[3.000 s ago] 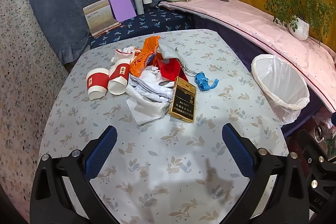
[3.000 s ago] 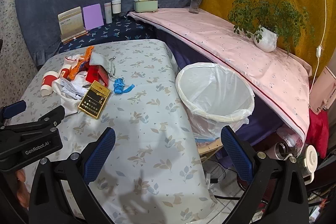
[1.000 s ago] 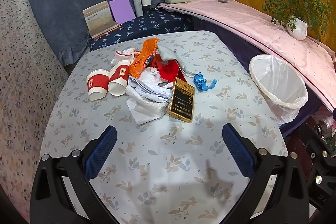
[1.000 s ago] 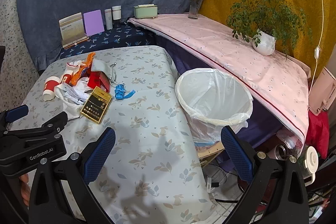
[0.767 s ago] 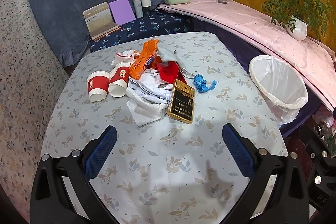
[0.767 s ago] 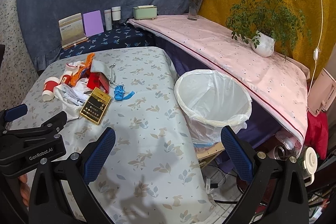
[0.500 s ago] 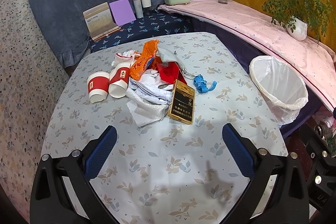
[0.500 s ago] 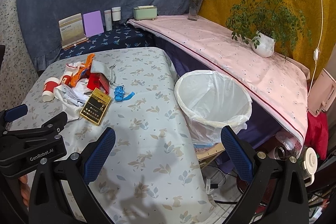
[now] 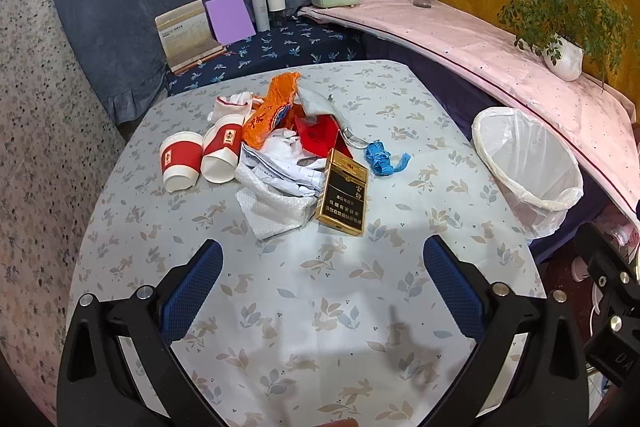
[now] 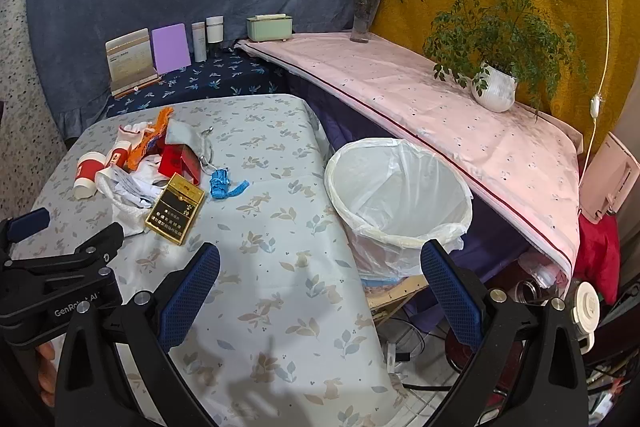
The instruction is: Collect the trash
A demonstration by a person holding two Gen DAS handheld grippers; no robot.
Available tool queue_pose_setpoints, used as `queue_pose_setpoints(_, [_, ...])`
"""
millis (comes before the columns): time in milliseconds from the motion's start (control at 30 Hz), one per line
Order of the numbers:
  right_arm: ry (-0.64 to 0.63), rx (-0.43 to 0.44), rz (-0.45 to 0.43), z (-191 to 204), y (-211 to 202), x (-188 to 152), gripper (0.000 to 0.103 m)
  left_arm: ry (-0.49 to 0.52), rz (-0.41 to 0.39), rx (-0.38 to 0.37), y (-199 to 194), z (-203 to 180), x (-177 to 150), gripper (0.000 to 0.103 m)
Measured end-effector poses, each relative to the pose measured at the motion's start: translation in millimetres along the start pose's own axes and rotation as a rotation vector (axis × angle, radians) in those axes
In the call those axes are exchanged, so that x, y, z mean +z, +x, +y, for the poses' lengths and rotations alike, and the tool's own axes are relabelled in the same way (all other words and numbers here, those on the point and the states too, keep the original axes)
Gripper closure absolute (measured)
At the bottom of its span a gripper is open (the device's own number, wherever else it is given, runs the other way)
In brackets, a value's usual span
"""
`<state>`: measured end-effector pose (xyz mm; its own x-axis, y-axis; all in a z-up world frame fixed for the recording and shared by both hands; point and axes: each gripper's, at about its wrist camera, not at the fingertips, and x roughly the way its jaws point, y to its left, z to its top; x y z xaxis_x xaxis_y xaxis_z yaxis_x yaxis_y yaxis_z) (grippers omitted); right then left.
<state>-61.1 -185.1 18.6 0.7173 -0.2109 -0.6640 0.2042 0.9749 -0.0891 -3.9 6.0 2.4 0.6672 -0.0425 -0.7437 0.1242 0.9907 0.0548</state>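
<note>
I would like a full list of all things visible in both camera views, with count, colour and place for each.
paper cups: two, red and white, lying at the pile's left
orange wrapper: one, pile's far side
red box: one, pile centre
crumpled papers: several, white, pile front
gold and black box: one, pile's near right
blue scrap: one, right of pile
table: one, pale floral cloth
bin: one, white liner, beside table's right edge
potted plant: one, green, white pot, pink shelf
flower vase: one, shelf's far end
left gripper: open, above table
right gripper: open, near bin
</note>
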Motion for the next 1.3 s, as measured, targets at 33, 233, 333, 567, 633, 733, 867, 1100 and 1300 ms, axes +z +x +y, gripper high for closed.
queue_pose_setpoints(33, [0.0,-0.003,0.001,0.5,0.9,0.6,0.007,-0.003,0.002,-0.004,1.6,1.9,-0.5,0.007])
queue_pose_setpoints(233, [0.016,0.011,0.01,4.5,11.2,5.4,0.007,-0.042,0.029,-0.008,18.2,20.3,-1.2,0.007])
queue_pose_setpoints(333, [0.022,0.014,0.008,8.0,18.5,8.7,0.007,-0.069,0.033,0.003,27.7,33.2,0.8,0.007])
queue_pose_setpoints(567, [0.008,0.024,0.017,24.5,41.2,16.9,0.007,-0.13,0.035,0.028,52.5,66.7,8.3,0.007])
queue_pose_setpoints(633, [-0.001,0.032,0.023,31.0,49.4,19.3,0.007,-0.149,0.045,0.035,60.1,74.7,11.0,0.007])
queue_pose_setpoints(733, [-0.016,0.042,0.032,41.7,61.1,21.9,0.007,-0.172,0.059,0.03,71.5,83.6,16.2,0.007])
queue_pose_setpoints(867, [-0.029,0.06,0.042,53.9,75.2,26.6,0.007,-0.198,0.086,0.023,87.9,89.3,24.5,0.007])
queue_pose_setpoints(1100, [-0.041,0.083,0.062,70.2,98.0,33.9,0.007,-0.216,0.123,0.005,111.0,96.3,28.4,0.007])
queue_pose_setpoints(1300, [-0.048,0.1,0.087,80.7,112.3,33.1,0.007,-0.189,0.179,-0.033,132.7,89.6,17.0,0.023])
